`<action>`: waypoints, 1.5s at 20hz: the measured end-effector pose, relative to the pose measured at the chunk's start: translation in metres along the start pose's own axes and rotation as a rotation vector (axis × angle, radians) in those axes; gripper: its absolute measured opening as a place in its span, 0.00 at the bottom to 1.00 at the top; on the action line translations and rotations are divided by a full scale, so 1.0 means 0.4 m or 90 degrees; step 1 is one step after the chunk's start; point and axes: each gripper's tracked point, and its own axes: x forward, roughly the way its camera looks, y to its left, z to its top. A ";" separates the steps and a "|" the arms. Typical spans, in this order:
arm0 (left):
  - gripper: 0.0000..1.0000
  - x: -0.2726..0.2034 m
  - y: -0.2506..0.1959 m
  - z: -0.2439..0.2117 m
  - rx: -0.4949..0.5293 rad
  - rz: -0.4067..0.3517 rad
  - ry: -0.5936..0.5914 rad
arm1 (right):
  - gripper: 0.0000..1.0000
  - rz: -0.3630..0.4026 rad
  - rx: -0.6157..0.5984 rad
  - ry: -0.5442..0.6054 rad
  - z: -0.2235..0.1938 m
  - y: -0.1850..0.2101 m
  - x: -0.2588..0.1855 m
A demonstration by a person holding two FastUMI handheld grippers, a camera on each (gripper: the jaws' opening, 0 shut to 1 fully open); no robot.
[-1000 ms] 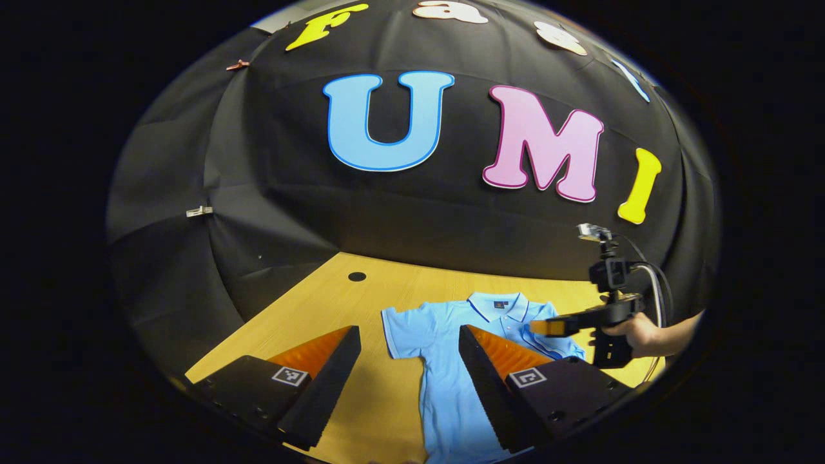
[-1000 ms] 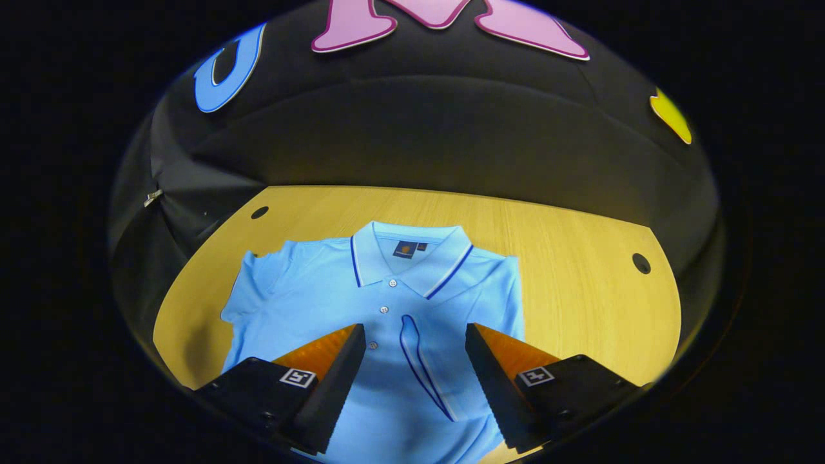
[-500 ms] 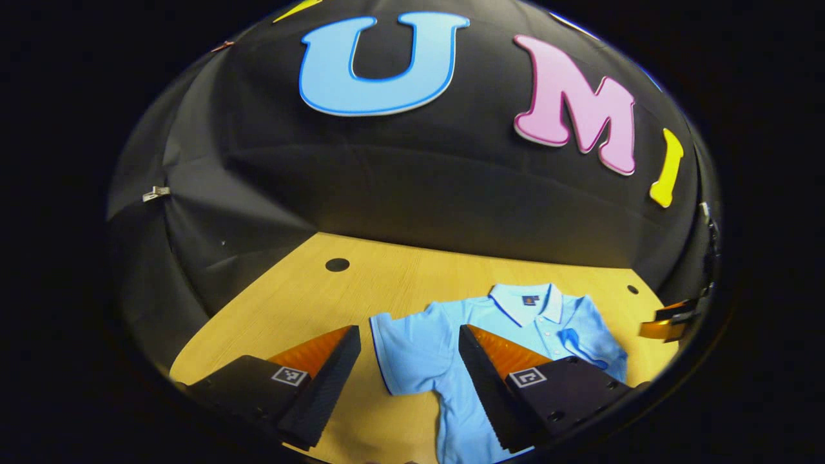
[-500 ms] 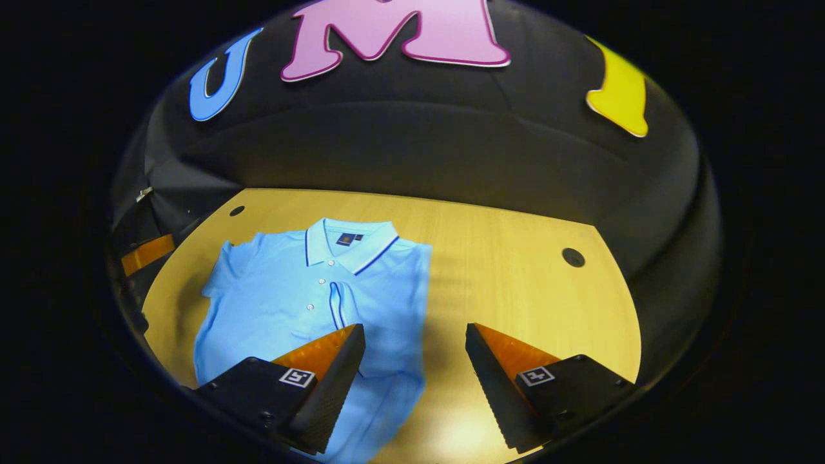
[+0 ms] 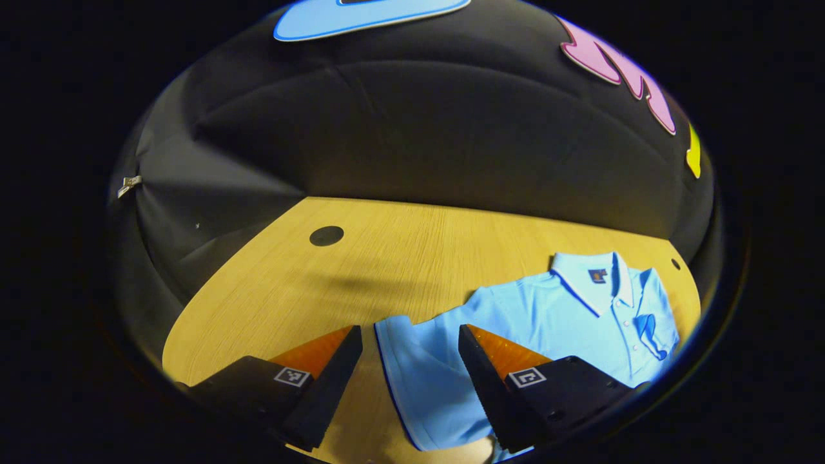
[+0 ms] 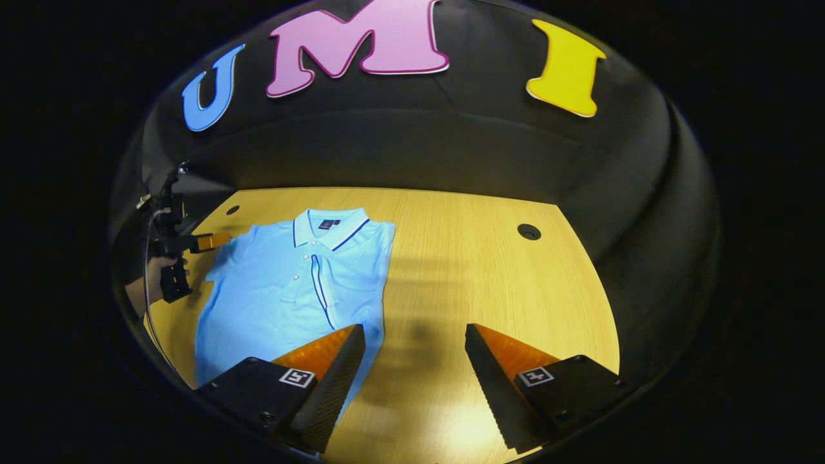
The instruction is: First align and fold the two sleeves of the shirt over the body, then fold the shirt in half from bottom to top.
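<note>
A light blue polo shirt (image 6: 283, 283) lies flat on the wooden table (image 6: 490, 270), collar toward the wall. One sleeve (image 6: 320, 290) lies folded over the chest, its dark trim showing. The other sleeve (image 5: 419, 367) is spread out sideways. My left gripper (image 5: 410, 377) is open, hanging just above that spread sleeve with the sleeve's edge between the fingers. In the right gripper view the left gripper (image 6: 216, 240) sits at the shirt's far-left shoulder, held by a hand (image 6: 151, 283). My right gripper (image 6: 412, 377) is open over bare wood, just right of the shirt's side.
The table has round dark holes (image 5: 326, 236) (image 6: 528, 231) near its back corners. Black cloth walls close the booth behind and to the sides. Bare wood stretches left of the shirt (image 5: 554, 309) and to its right.
The right gripper has drawn back off the shirt to the bare table on its right. The left gripper has dropped toward the spread sleeve, which now lies between its fingers.
</note>
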 end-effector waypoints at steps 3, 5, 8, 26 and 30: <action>0.95 0.022 -0.006 -0.036 0.013 -0.007 0.036 | 0.97 -0.007 0.021 0.003 -0.005 -0.028 -0.002; 0.87 0.032 -0.028 -0.030 0.019 -0.025 0.033 | 0.97 -0.012 0.029 0.004 -0.005 -0.041 -0.006; 0.52 0.030 -0.055 -0.031 0.047 -0.055 0.046 | 0.98 -0.014 0.042 0.012 -0.016 -0.042 -0.011; 0.06 -0.154 -0.475 0.152 0.139 -0.235 -0.002 | 0.98 0.000 0.076 0.032 -0.070 -0.009 -0.061; 0.15 -0.205 -0.580 0.110 0.090 -0.291 0.028 | 0.98 0.017 0.082 0.036 -0.080 0.008 -0.057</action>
